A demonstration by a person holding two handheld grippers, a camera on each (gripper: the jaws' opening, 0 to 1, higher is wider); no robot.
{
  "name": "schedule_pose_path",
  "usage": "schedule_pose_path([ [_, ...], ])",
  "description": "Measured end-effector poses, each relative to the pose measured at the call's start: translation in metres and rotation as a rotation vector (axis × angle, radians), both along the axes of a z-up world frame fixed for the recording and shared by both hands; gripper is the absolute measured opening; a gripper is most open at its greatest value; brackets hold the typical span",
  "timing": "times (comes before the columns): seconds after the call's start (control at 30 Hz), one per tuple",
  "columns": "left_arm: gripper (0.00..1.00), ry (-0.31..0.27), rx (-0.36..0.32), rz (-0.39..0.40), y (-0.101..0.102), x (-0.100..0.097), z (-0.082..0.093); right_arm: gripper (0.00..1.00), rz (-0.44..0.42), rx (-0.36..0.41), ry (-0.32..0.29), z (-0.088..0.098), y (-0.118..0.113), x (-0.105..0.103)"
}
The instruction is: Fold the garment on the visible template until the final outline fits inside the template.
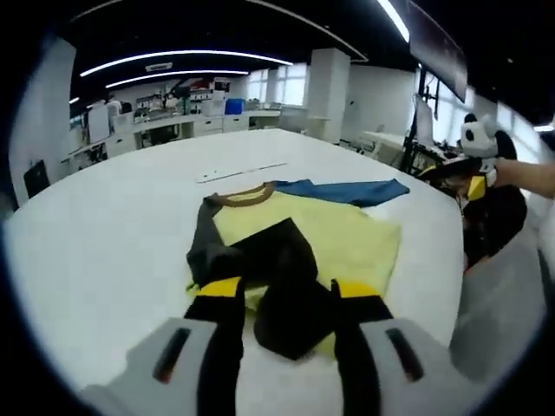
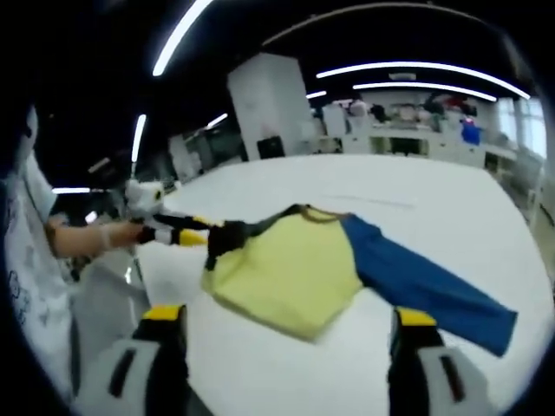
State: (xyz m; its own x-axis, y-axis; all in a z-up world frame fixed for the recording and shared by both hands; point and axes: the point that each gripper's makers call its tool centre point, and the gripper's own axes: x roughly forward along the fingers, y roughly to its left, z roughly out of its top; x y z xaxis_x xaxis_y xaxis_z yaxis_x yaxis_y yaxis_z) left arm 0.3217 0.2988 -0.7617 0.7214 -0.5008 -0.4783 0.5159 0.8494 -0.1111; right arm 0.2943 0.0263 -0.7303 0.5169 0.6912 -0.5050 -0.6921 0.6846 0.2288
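Here, in the left gripper view, your left gripper (image 1: 286, 303) rises from six o'clock with its two yellow-tipped jaws closed on the dark sleeve (image 1: 282, 290) of the garment (image 1: 325, 238), which bunches up between them. The yellow body of the garment lies flat on the white table (image 1: 104, 225) just past the jaws, toward twelve o'clock. Its brown collar (image 1: 247, 195) sits at the far edge, and the blue sleeve (image 1: 347, 191) stretches out toward two o'clock, flat on the table. Past the collar, at about eleven o'clock, a thin pale strip (image 1: 238, 172) lies on the tabletop; you cannot tell what it is. At three o'clock a hand (image 1: 529, 178) comes in from the edge, by a black-and-white panda toy (image 1: 477, 139).

In the right gripper view, your right gripper (image 2: 290, 334) stands with its jaws wide apart at the bottom, holding nothing. The garment lies between and beyond them: the yellow body at the centre and the blue sleeve running toward four o'clock. At nine o'clock your left gripper reaches in, held by a hand (image 2: 108, 234), and clamps the dark sleeve at the garment's near corner, lifting it off the table.
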Motion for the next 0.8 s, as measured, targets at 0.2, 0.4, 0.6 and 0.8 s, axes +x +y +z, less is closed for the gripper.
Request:
schedule_pose_path([
  [0.2, 0.35, 0.109, -0.053, 0.114, 0.001, -0.017, -0.014, 0.96, 0.002, 0.0, -0.005, -0.001, 0.0, 0.002],
  [0.4, 0.27, 0.138, -0.069, 0.129, -0.026, -0.02, -0.024, 0.96, 0.009, 0.009, 0.004, -0.003, 0.001, 0.0],
  [0.6, 0.28, 0.13, -0.042, 0.216, -0.028, -0.016, -0.033, 0.96, 0.005, 0.015, 0.005, -0.003, 0.0, -0.001],
  [0.8, 0.23, 0.141, -0.024, 0.232, -0.029, -0.013, -0.044, 0.94, -0.007, 0.018, 0.012, -0.006, -0.006, -0.001],
])
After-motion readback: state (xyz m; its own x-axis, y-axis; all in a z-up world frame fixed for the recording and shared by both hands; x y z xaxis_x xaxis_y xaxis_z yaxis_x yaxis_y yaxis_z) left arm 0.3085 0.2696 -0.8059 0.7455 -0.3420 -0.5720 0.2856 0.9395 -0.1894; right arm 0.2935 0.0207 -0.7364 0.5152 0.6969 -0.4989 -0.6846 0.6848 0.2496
